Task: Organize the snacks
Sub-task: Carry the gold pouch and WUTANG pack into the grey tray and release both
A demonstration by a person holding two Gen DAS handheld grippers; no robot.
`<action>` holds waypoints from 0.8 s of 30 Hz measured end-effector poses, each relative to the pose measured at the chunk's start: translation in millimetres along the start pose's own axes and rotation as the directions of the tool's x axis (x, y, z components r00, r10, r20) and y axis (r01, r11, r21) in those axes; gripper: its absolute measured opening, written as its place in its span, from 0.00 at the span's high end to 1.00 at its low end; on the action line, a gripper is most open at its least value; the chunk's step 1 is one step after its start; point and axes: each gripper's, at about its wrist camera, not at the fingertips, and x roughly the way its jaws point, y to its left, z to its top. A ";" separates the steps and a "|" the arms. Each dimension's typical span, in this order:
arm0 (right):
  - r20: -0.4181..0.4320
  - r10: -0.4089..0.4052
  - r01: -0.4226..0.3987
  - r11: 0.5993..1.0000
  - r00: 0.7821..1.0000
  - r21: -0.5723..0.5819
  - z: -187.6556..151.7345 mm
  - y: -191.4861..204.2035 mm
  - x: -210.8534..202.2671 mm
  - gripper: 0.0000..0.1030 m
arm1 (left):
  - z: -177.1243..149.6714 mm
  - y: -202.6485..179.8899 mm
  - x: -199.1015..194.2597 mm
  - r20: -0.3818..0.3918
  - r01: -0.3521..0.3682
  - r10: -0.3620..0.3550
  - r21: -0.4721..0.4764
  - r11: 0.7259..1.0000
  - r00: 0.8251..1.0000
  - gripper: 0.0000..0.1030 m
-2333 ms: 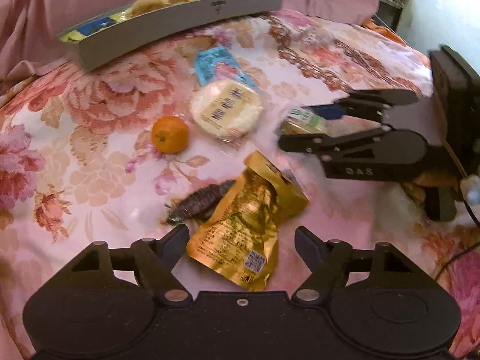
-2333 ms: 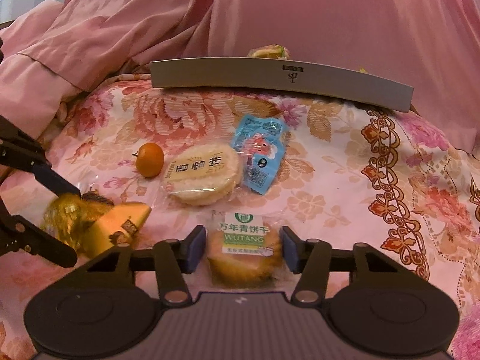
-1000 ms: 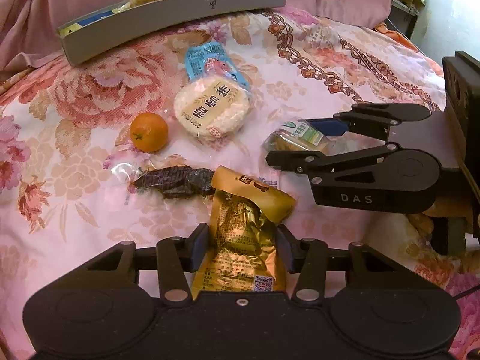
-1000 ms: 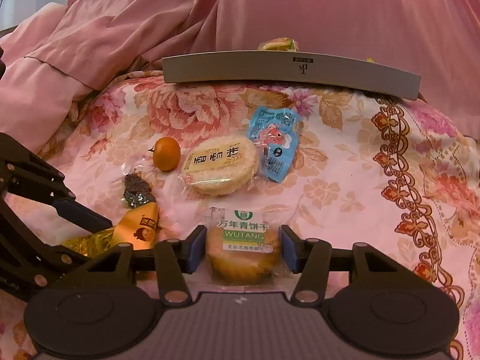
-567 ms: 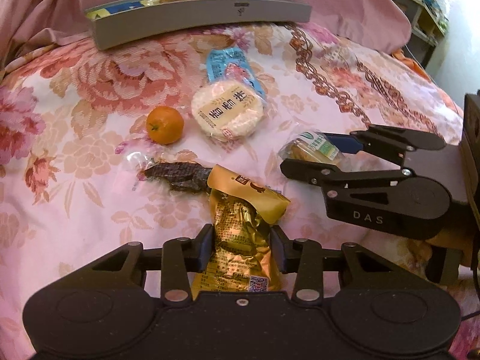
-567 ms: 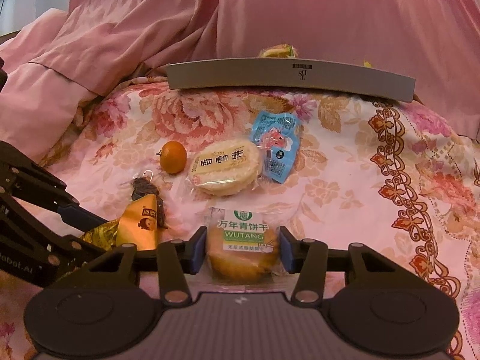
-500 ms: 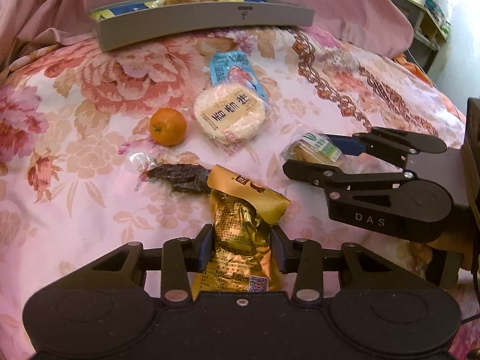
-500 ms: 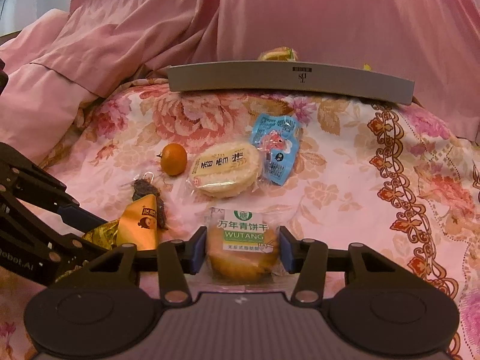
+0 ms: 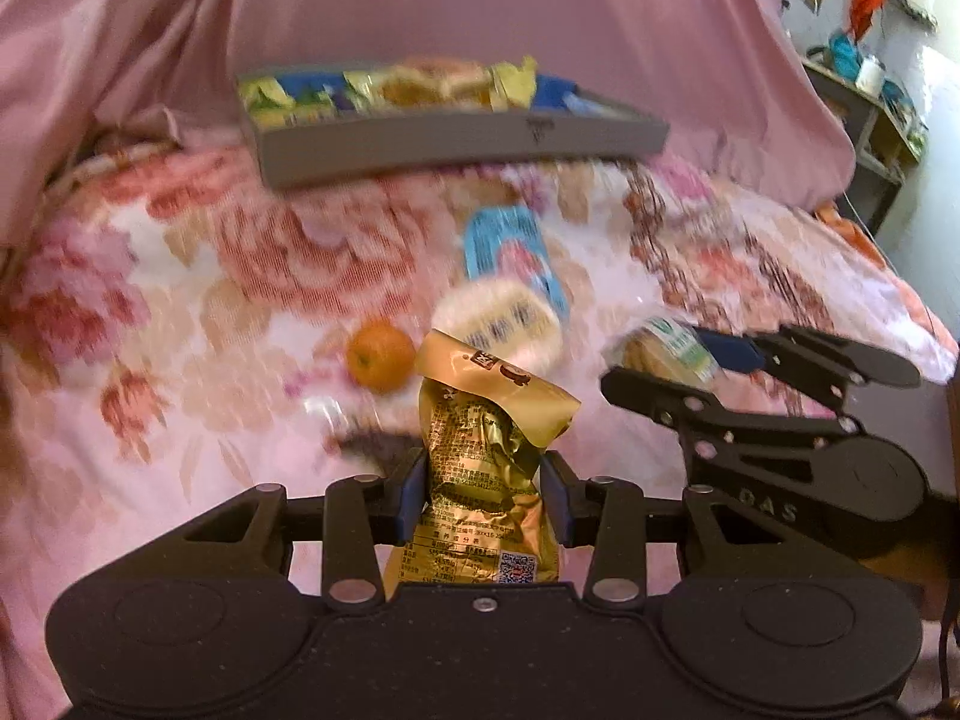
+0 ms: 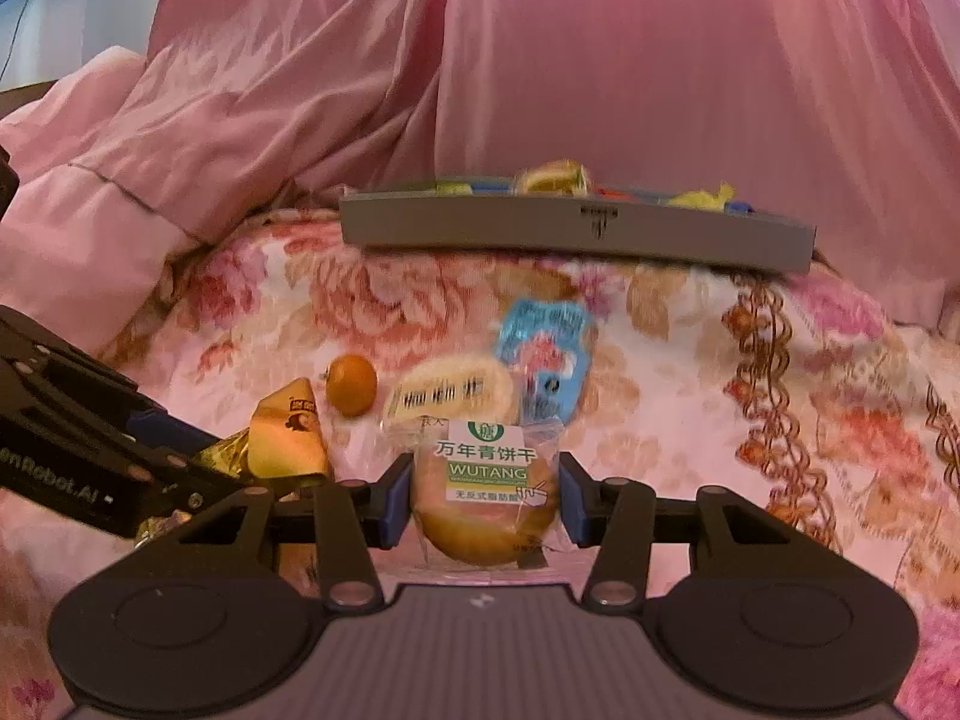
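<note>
Gripped between the fingers of the left gripper (image 9: 485,495), the gold pouch (image 9: 480,468) is seen in the left view clear of the bedspread (image 9: 180,312), short of the tray (image 9: 456,141) at the far edge. Carrying is judged the step in hand: the pouch would best be kept pinched at its waist and taken over the tray's near wall before release, since crinkled foil may slip. Blur smears the orange (image 9: 382,357), the round cake (image 9: 498,324) and the blue packet (image 9: 513,258); a dark wrapper (image 9: 378,450) by the left finger cannot be identified.

In the right view, the right gripper (image 10: 485,501) is closed on the biscuit pack (image 10: 487,495), also short of the tray. A level carry is advised, clear of the left gripper. Tray contents are hidden behind its wall, so free space cannot be judged.
</note>
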 end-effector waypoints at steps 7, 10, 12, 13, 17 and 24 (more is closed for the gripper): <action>0.053 -0.022 0.021 1.000 0.998 0.008 23.4 -8.7 -0.9 0.49 | 42.8 9.3 -5.2 0.108 -0.038 0.040 -0.023 0.999 0.993 0.59; 0.082 -0.030 0.029 0.999 0.996 0.015 38.9 -16.7 0.1 0.49 | 68.7 13.5 -6.1 0.154 -0.072 0.073 -0.018 0.997 0.985 0.58; 0.089 -0.014 0.012 1.000 0.996 0.020 50.6 -22.3 2.7 0.49 | 87.9 17.7 -5.7 0.183 -0.089 0.092 -0.025 0.996 0.979 0.58; 0.086 -0.002 0.001 1.000 0.996 0.012 56.0 -24.3 4.7 0.49 | 97.6 19.7 -5.3 0.199 -0.097 0.101 -0.030 0.995 0.975 0.58; 0.097 0.013 -0.008 0.998 0.995 -0.056 82.7 -31.2 11.1 0.48 | 137.0 25.5 0.6 0.264 -0.130 0.140 -0.055 0.990 0.954 0.58; 0.151 0.005 0.009 0.996 0.988 -0.094 136.0 -44.9 36.5 0.48 | 180.8 29.8 27.2 0.375 -0.176 0.211 -0.125 0.976 0.903 0.58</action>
